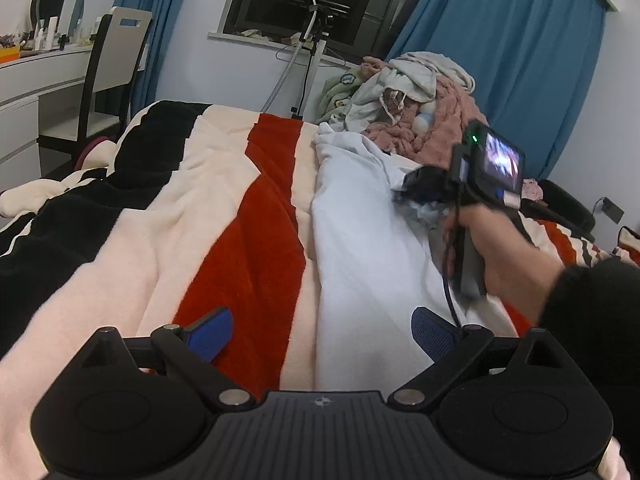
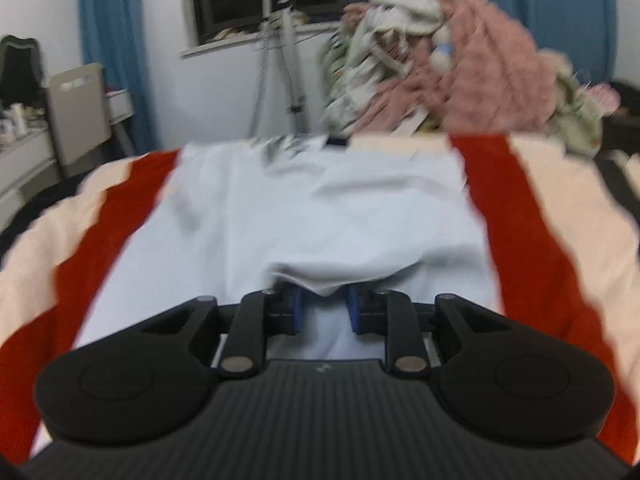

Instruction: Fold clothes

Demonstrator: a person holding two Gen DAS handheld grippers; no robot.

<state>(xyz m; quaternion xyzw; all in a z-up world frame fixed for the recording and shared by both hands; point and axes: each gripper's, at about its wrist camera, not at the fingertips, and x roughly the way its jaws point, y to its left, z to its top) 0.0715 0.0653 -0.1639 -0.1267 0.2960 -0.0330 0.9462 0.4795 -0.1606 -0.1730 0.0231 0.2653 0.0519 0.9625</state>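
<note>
A white garment lies lengthwise on the striped blanket of the bed. My left gripper is open and empty, low over the near end of the garment and the red stripe. My right gripper is partly closed on a bunched fold of the white garment and holds it above the flat cloth. It also shows in the left wrist view, held in a hand at the garment's right edge. The right wrist view is blurred.
A pile of pink, white and green clothes sits at the far end of the bed. A stand with a hose is by the window. A chair and white desk stand at the left.
</note>
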